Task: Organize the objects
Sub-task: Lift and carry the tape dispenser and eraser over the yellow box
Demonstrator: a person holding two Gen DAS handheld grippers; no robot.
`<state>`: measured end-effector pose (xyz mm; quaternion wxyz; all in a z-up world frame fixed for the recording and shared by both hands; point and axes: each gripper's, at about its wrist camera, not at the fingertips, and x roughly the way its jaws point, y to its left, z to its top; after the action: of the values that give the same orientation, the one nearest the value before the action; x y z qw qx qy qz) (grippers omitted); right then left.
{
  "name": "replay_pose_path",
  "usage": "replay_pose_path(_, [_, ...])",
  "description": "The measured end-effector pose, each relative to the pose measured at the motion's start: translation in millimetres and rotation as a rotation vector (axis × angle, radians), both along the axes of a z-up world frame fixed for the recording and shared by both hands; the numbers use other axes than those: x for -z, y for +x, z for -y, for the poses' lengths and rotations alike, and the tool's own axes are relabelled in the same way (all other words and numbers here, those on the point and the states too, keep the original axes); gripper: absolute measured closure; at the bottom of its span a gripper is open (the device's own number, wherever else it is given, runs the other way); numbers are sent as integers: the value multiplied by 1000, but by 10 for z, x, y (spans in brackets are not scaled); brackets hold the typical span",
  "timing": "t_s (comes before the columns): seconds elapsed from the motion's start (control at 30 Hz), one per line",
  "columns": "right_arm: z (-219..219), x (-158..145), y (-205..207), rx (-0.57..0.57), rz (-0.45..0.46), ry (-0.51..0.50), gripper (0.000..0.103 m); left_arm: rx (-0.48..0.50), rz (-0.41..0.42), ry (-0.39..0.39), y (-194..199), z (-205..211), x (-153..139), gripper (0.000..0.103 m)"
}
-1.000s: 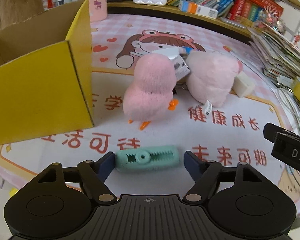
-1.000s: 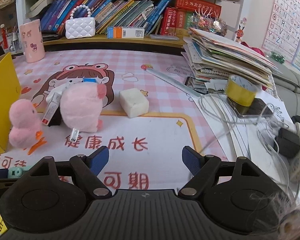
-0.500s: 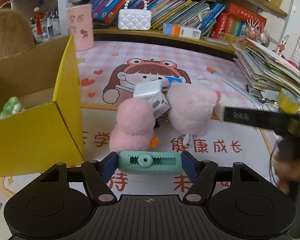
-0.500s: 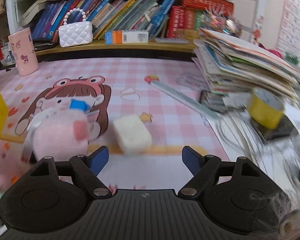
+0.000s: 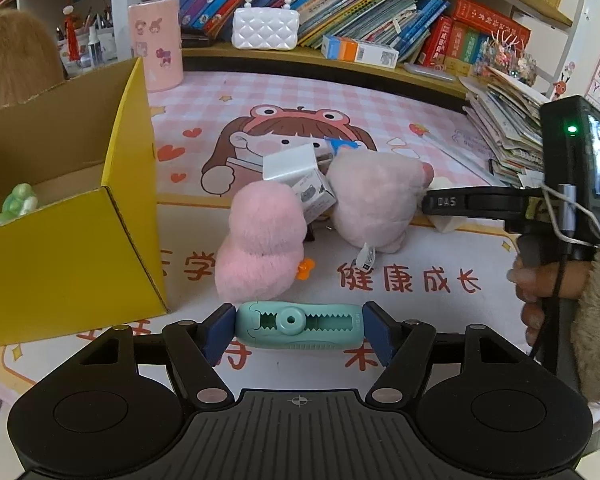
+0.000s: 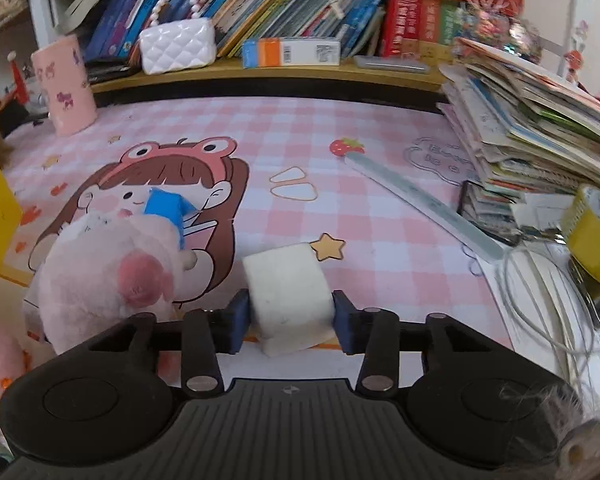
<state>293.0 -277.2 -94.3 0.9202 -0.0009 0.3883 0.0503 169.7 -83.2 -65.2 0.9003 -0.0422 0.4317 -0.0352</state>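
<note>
My left gripper is shut on a mint green toothed clip and holds it above the mat, just right of the open yellow box. A green toy lies inside the box. My right gripper is shut on a white foam block on the mat. It also shows in the left wrist view beside a pale pink plush pig. A pink plush duck and a white carton stand between box and pig.
A pink checked cartoon mat covers the table. A pink cup, a white quilted purse and shelved books stand at the back. A stack of books, a yellow tape roll, a ruler and white cables lie at right.
My left gripper closed on the green clip and lifted it off the mat. My right gripper moved forward to the white foam block and closed on it.
</note>
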Motion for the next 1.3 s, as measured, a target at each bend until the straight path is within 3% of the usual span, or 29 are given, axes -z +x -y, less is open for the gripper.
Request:
replay_pose_path(0.23, [93,-252,-439,102,15,25,66,13,15,-17,-62,-53,-29,34])
replay_pose_path(0.43, [3,-414,-1005,188,-29,79,66,14,48,-46,-186,-205,-103,34])
replay_pose_path(0.8, [-669,-561,-1767,94,-22,59,67,-20,102,-74,-654,-724,-256,34])
replay_pose_path(1.3, [-1834,-554,-2474,-146,-72,73,67,-199,143,-54,-1481,-1757,-402,34])
